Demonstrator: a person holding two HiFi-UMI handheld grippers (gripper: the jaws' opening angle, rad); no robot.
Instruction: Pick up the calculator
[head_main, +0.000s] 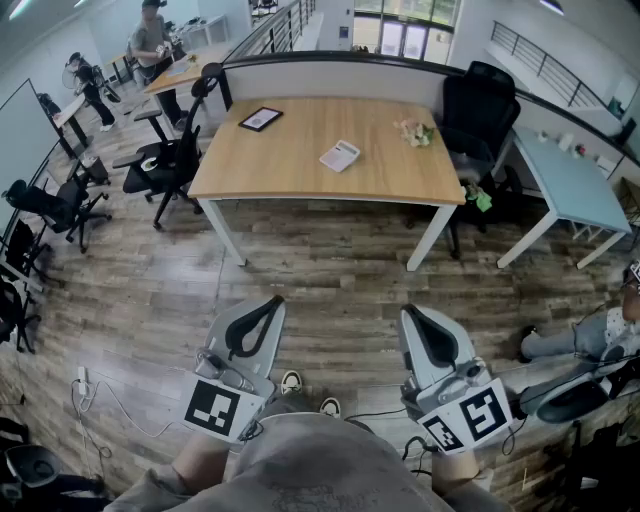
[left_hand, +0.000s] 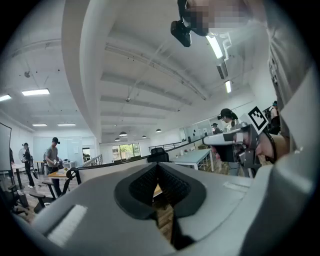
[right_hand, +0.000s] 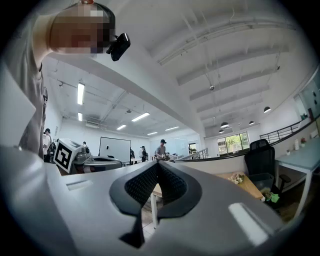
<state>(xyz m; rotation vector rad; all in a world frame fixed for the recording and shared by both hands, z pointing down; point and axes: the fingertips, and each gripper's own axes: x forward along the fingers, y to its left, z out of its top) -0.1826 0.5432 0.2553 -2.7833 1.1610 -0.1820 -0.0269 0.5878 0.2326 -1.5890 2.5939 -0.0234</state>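
At the bottom of the head view, a person holds the left gripper (head_main: 272, 302) and the right gripper (head_main: 410, 314) level above a wood-plank floor (head_main: 330, 280), each with its jaws pressed together and nothing between them. Loose cables (head_main: 110, 400) trail across the floor at lower left. Well beyond, across the upper middle of the frame, stands a light wooden desk (head_main: 300, 175). The calculator (head_main: 340, 155) lies flat near its centre, apart from a dark tablet (head_main: 261, 118) toward the upper left and a small bunch of flowers (head_main: 415, 131) to the right. Neither gripper is near the calculator. The risk from here: jaws that arrive unopened would likely shove the thin, flat calculator across the smooth desk rather than pinch it, and the cables could snag a foot on the way.
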